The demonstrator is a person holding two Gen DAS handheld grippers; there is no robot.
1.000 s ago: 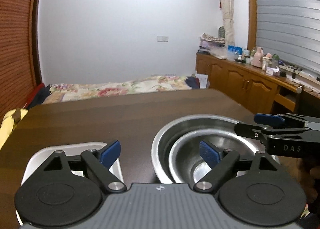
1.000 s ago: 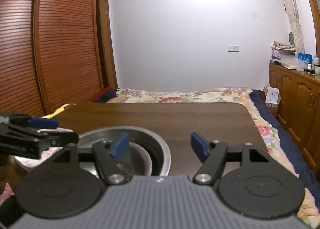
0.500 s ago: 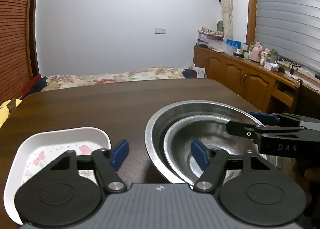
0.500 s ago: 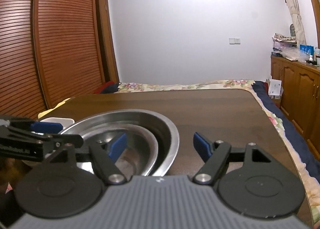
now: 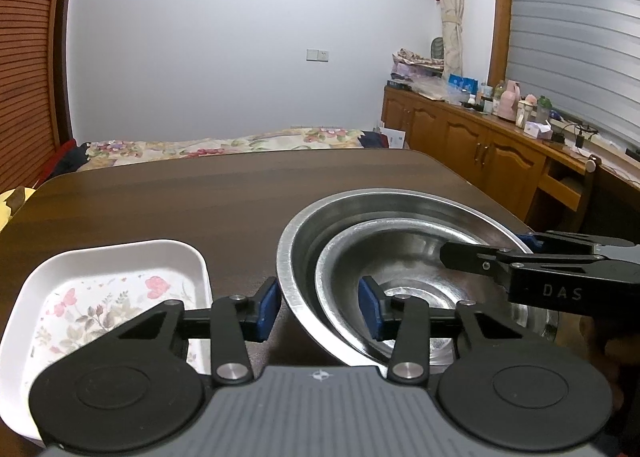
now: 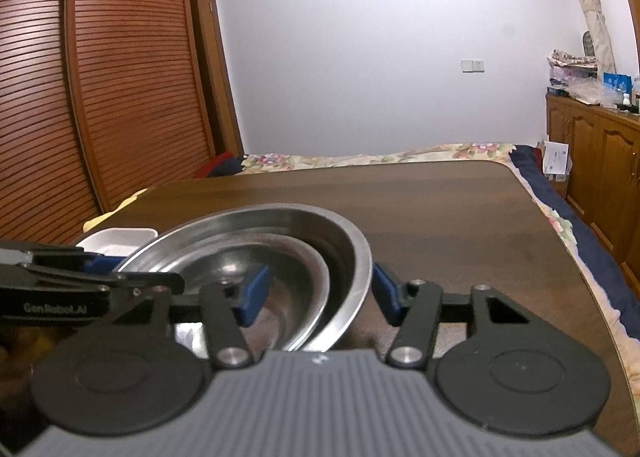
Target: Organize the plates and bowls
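Two steel bowls are nested: a large outer bowl [image 5: 384, 201] with a smaller bowl [image 5: 400, 253] inside, also in the right wrist view [image 6: 340, 233]. My left gripper [image 5: 318, 307] straddles the bowls' left rims, one pad outside and one inside, jaws apart. My right gripper [image 6: 316, 293] straddles the right rims the same way. Each gripper shows in the other's view: the right one [image 5: 540, 265], the left one [image 6: 80, 285]. A white floral rectangular plate [image 5: 100, 289] lies left of the bowls.
The dark wooden table [image 5: 200, 193] stretches ahead, with its right edge [image 6: 560, 241] close to the bowls. Beyond it are a bed with a floral cover [image 5: 224, 145] and wooden cabinets [image 5: 480, 153] on the right.
Both grippers have narrowed and moved in over the bowls' rims. The views have tipped down, so the bowls and the white plate show more fully.
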